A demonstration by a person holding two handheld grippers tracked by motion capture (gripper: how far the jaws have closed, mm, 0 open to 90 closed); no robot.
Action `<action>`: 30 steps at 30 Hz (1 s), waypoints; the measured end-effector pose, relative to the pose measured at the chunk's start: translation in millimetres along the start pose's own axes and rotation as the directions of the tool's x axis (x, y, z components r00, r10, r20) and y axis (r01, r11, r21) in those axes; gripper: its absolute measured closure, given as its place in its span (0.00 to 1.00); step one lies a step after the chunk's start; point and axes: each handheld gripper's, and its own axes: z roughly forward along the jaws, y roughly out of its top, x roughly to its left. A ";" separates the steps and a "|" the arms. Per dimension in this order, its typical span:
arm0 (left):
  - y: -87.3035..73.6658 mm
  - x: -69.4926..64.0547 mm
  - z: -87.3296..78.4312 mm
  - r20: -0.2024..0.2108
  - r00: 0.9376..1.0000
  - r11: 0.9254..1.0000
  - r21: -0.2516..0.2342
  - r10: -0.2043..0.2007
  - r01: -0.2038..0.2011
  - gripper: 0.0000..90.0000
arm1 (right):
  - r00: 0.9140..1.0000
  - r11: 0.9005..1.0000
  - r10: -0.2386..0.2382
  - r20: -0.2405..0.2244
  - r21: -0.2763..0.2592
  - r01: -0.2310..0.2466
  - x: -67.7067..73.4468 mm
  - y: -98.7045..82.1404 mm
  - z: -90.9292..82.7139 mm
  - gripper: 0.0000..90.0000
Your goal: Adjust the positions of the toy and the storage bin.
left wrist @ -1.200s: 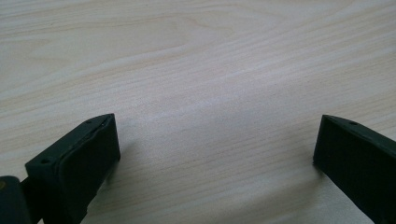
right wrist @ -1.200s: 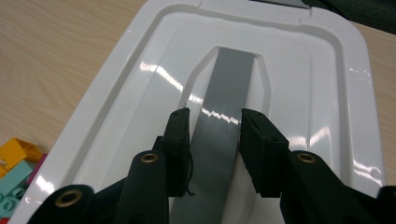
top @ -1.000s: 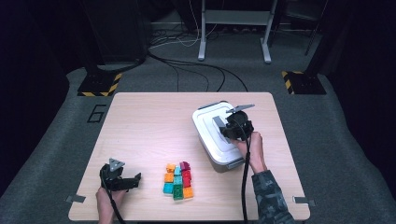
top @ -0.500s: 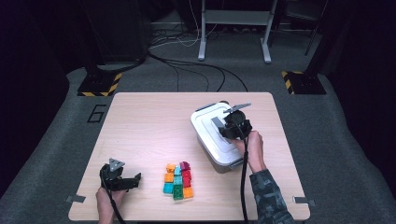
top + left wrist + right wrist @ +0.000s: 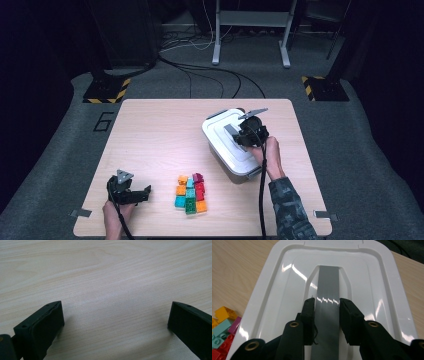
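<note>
A white plastic box [image 5: 222,150] with a lid [image 5: 274,285] stands on the right half of the wooden table [image 5: 160,130]. My right gripper [image 5: 236,134] [image 5: 327,305] is above the lid, shut on the grey handle strip [image 5: 327,280] that runs down the lid's middle, with a pad on each side of it. A cluster of coloured building blocks [image 5: 191,192] [image 5: 223,322] lies on the table near the front, left of the box. My left gripper [image 5: 144,193] [image 5: 116,315] rests near the front left of the table, jaws wide open over bare wood with nothing between them.
Black cables trail from both grippers back to the person's forearms at the table's front edge. Beyond the table the grey floor holds cables [image 5: 200,75], a metal stand's legs [image 5: 250,35] and yellow-black striped bases [image 5: 105,90].
</note>
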 end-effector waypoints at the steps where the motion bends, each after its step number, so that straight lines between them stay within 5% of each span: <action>1: 0.0 0.1 0.0 0.000 1.000 1.000 0.000 0.001 -0.001 0.00 | 1.000 1.000 -0.003 -0.013 -0.002 0.003 -0.7 0.4 0.7 0.74; 7: 0.0 0.0 0.0 0.000 1.000 1.000 0.000 0.000 0.000 0.00 | 0.996 0.998 -0.060 -0.069 0.016 0.061 0.3 6.6 4.4 0.74; 17: 0.0 0.1 0.0 0.000 1.000 1.000 0.000 0.001 -0.001 0.00 | 0.997 0.998 -0.057 -0.054 0.015 0.058 4.2 17.2 15.0 0.69; 30: 0.0 0.1 0.0 0.000 1.000 1.000 0.000 0.001 -0.001 0.00 | 0.996 0.998 -0.068 -0.062 -0.005 0.068 11.0 22.0 21.7 0.74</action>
